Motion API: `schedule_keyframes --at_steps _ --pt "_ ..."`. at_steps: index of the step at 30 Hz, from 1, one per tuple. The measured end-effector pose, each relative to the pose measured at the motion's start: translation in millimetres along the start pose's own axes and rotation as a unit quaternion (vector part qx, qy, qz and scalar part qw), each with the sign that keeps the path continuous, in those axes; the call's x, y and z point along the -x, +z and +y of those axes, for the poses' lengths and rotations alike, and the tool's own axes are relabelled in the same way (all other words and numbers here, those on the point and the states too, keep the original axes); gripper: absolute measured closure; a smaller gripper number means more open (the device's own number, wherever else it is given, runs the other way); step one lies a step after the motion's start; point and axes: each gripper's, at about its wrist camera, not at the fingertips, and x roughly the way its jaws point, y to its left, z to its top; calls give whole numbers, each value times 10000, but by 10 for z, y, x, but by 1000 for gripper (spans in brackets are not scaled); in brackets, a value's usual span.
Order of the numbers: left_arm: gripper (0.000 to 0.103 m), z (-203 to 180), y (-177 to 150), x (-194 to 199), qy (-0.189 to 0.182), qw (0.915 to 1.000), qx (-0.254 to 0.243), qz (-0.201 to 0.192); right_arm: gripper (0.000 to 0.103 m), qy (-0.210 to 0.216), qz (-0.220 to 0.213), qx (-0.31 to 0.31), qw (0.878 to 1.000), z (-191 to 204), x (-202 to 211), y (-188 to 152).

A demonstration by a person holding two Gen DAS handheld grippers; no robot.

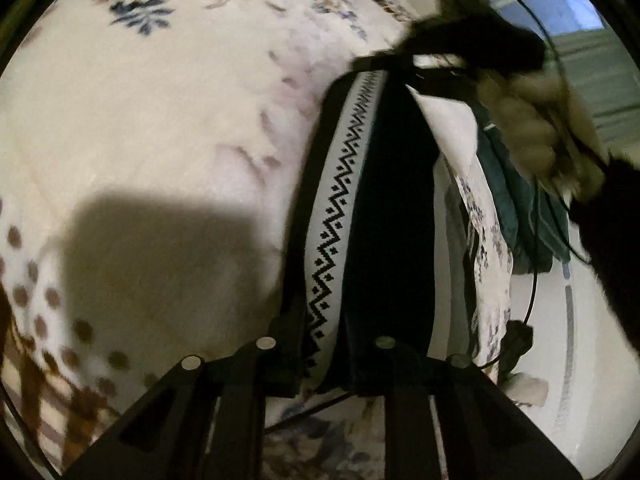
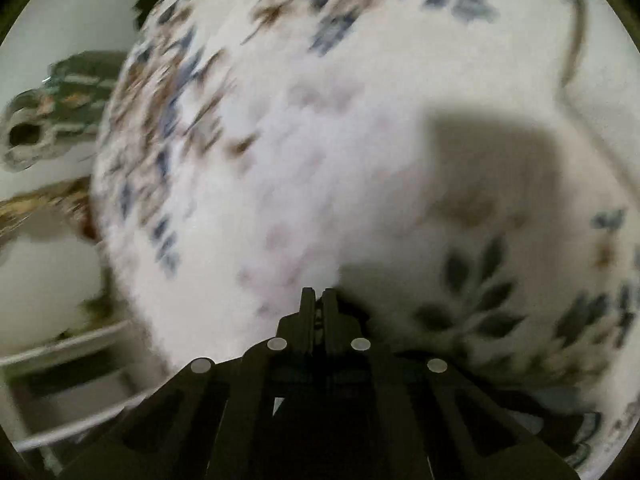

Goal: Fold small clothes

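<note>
Bedding first: we see a white floral blanket [image 1: 160, 120] filling the left of the left wrist view, with a dark shadow on it. Next, our left claw [image 1: 344, 344] pinches a dark garment with a white zigzag band [image 1: 340, 184], which stretches taut from it up to the right claw [image 1: 404, 56], gripped by a blurred hand [image 1: 528, 128]. Right of that hang a green cloth [image 1: 520, 208] and a thin black cable [image 1: 532, 288]. In the right wrist view, our right claw's fingers [image 2: 307, 308] are pressed together on a scrap of dark fabric above the blurred blanket [image 2: 320, 140].
</note>
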Motion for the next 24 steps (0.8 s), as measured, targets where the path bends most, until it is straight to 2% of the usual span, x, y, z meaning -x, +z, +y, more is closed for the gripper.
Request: schedule_keyframes --at_steps 2,3,4,5,6,8,10,13,18,20,21,22,24 --pt "77 53 36 42 54 9997 200 113 74 217 -164 -169 9995 -215 295 -212" --pt "71 64 68 87 99 9996 259 68 57 304 -439 -386 9978 -405 521 -376" --pt "59 75 102 136 62 9996 270 0 45 318 -613 -537 9962 -506 650 -478" --pt "50 72 157 185 47 9996 277 -71 44 284 -872 -826 9923 -758 863 -687" --pt "36 63 230 234 44 9994 288 -173 44 242 -1051 -1069 9884 -958 1008 -862" --pt "36 45 392 273 -105 9989 324 -313 38 92 -1388 -1740 9749 -1507 1271 -1352" --pt "35 -7 635 185 -167 9989 298 -306 33 214 -1541 -2359 9592 -1960 1292 -1786" --pt "35 -172 997 -83 -94 9996 -39 -277 33 762 -1467 -2990 9398 -2577 1005 -2259" --pt "36 -392 1544 -721 114 9980 -625 23 33 1828 -1648 -3109 9180 -2845 500 -2382" --pt "69 -468 1628 -791 290 9956 -884 -95 36 1767 -1958 -3040 9154 -2806 451 -2362" --pt "84 -484 1621 -784 339 9949 -946 -66 65 1576 -2146 -3002 9160 -2782 498 -2358" --pt "85 -495 1633 -784 374 9947 -954 -51 91 1527 -2205 -2999 9155 -2747 506 -2354" --pt "87 -472 1634 -730 353 9955 -874 -112 93 1389 -2517 -2978 9103 -2672 615 -2372"
